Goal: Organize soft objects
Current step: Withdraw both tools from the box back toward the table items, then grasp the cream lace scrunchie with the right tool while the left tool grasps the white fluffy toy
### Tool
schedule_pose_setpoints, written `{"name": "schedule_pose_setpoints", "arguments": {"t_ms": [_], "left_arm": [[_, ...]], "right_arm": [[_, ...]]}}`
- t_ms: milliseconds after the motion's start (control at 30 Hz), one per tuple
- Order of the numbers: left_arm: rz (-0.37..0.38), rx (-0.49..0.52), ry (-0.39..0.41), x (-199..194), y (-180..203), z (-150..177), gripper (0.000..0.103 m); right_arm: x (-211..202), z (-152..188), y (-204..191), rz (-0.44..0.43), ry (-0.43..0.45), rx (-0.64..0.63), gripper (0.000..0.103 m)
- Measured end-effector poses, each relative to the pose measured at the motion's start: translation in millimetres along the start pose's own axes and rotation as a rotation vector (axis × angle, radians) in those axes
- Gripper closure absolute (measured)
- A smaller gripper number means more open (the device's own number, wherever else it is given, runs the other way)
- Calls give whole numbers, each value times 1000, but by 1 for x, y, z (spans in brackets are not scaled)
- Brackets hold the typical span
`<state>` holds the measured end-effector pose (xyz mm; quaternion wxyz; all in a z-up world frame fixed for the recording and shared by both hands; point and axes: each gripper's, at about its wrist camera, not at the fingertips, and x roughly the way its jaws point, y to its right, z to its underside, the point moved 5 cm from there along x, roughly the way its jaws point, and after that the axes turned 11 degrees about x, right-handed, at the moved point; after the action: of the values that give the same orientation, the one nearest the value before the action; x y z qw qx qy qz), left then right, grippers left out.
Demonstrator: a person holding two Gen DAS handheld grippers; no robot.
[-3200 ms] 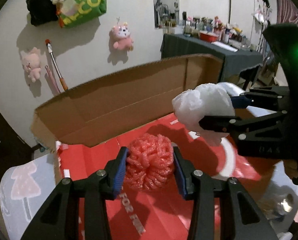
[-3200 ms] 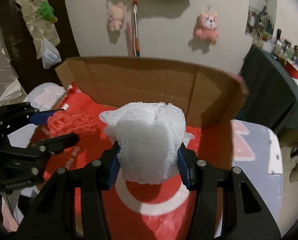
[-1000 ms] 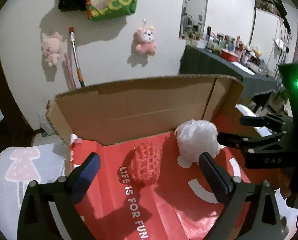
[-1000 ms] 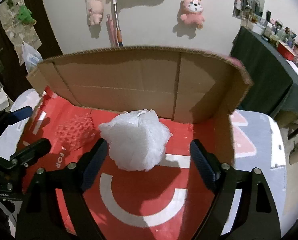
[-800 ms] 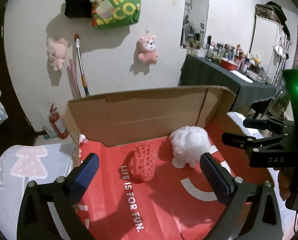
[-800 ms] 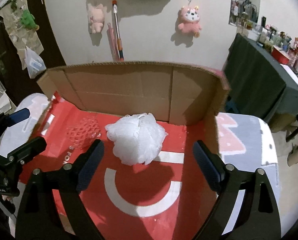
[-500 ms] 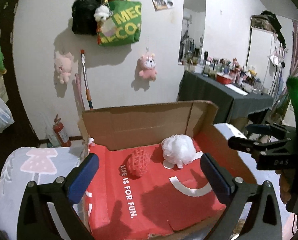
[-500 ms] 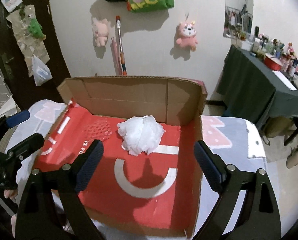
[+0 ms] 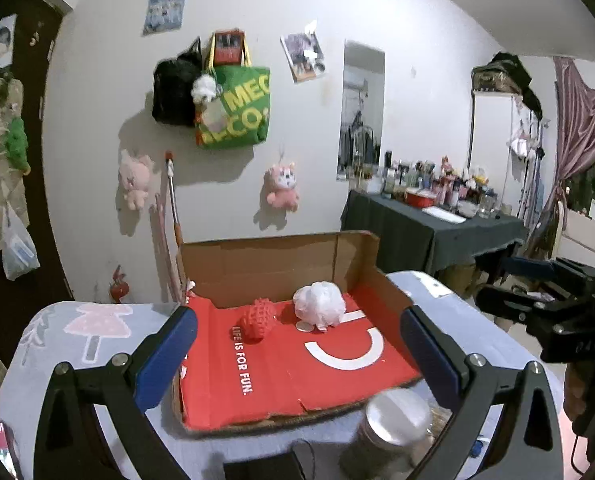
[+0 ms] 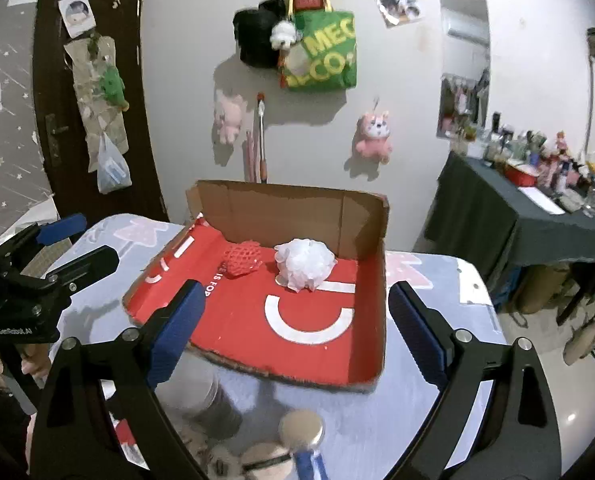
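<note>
A red mesh sponge point(image 9: 258, 317) and a white mesh puff point(image 9: 319, 307) lie side by side at the back of a shallow red-lined cardboard box point(image 9: 281, 376). Both also show in the right wrist view, the red sponge point(image 10: 242, 264) left of the white puff point(image 10: 304, 264), in the box point(image 10: 361, 364). My left gripper point(image 9: 297, 350) is open and empty, held back above the box's near edge. My right gripper point(image 10: 297, 322) is open and empty, also pulled back in front of the box.
The box sits on a pale blue patterned tablecloth point(image 9: 77, 332). A metal-lidded jar point(image 9: 393, 420) and dark items stand near the front edge. Jars and a bottle point(image 10: 301, 436) crowd the near table in the right wrist view. A dark cluttered table point(image 10: 537, 208) stands at right.
Both grippers have let go of the sponge and puff, opened wide, and pulled back and up from the box. The two soft objects stay at the box's back.
</note>
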<state>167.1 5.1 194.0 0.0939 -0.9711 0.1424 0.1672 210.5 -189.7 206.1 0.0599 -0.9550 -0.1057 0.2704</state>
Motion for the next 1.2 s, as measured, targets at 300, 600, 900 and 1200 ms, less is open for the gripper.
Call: {"name": "schedule_pose_setpoints", "arguments": {"t_ms": [300, 600, 900, 1200], "left_arm": [[-73, 56, 142, -77, 40, 29, 0], [-79, 17, 170, -104, 64, 77, 0], [-91, -20, 108, -96, 72, 127, 0], [-82, -11, -18, -66, 77, 169, 0]], "right_arm": [[-75, 56, -12, 23, 163, -45, 3], [-104, 112, -11, 54, 220, -7, 2], [-99, 164, 1, 110, 228, 33, 2], [-69, 200, 11, 117, 146, 68, 2]]}}
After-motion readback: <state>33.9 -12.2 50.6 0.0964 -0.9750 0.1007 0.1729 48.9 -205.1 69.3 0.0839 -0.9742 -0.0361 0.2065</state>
